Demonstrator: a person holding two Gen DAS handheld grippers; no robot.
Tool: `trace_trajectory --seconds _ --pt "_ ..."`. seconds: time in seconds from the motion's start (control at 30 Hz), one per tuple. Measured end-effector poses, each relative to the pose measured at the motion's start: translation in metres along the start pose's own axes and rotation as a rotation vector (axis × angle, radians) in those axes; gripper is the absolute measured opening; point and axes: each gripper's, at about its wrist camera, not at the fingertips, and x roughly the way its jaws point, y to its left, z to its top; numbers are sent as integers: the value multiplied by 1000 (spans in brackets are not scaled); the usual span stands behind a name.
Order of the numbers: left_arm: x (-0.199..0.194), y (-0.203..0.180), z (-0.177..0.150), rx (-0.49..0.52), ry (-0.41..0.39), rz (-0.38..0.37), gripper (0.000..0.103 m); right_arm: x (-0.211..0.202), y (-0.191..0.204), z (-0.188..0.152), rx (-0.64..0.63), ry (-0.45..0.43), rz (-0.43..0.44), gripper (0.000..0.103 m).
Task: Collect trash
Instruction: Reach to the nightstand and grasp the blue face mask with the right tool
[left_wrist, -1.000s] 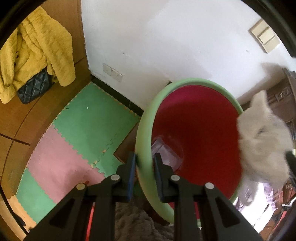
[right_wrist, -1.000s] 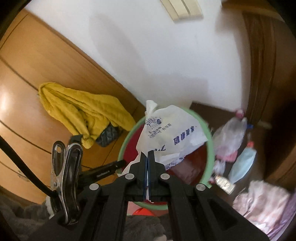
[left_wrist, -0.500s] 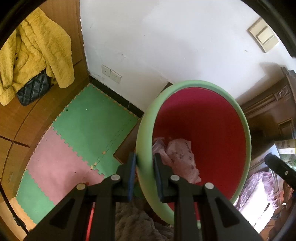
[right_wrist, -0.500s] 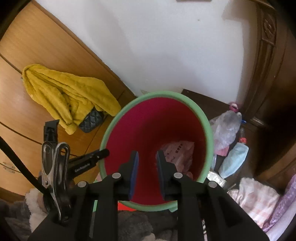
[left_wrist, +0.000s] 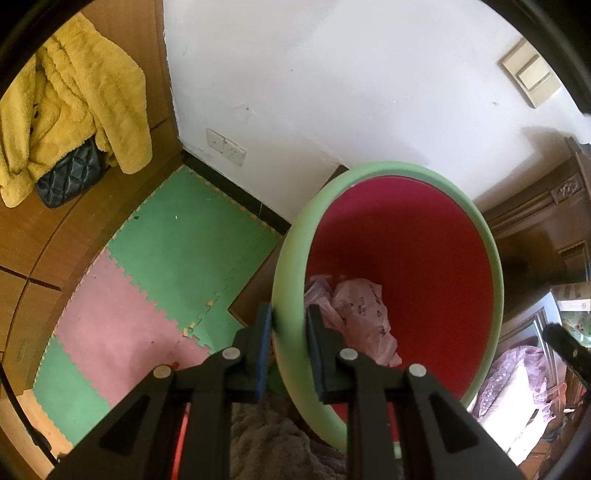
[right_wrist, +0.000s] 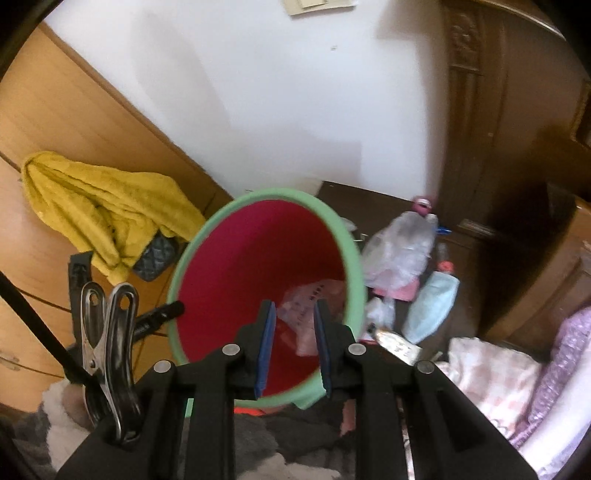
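**A:** Starting with the left wrist view: what differs from a second ago?

**B:** The left hand-held gripper (left_wrist: 288, 325) is clamped on the green rim of the bin (left_wrist: 495, 280), one pad outside, one inside, just as it was. A second ago a pale bag hung over the far rim. Now a crumpled pinkish plastic bag (left_wrist: 360, 314) lies at the bottom of the red interior, beside the inner pad.

**A:** So that piece counts as collected?

**B:** I'd judge so. One item is in, and the bin is held tilted and ready for more.

**A:** And the room there?

**B:** Green and pink foam floor mats (left_wrist: 177, 258), a white wall with sockets, and a yellow fleece (left_wrist: 74, 107) draped over a black quilted bag against wooden panelling.

**A:** Now the right wrist view.

**B:** The right hand-held gripper (right_wrist: 293, 332) was pinched on a printed white bag a second ago. Its jaws now stand apart with nothing between them, hovering over the bin's mouth; the bag shows below, inside the bin.

**A:** Anything left to gather?

**B:** Probably. Just past the rim, on a dark surface, lie a clear plastic bag (right_wrist: 399, 251), a pale blue face mask (right_wrist: 432, 306) and a small wrapper. Bedding in pink and lilac sits lower right, by a dark carved wooden cabinet.
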Motion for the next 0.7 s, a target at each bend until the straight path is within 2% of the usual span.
trace_trajectory --seconds 0.2,0.4,0.6,0.7 --pt "0 0 1 4 9 5 19 -16 -22 -8 61 -28 -48 22" --pt "0 -4 0 22 11 22 19 -23 -64 -20 187 -53 -111 24" --pt "0 -8 0 28 10 47 18 -14 -103 -37 280 -24 -207 29" --pt "0 -10 0 33 9 58 18 -1 -120 -46 337 14 -214 38"
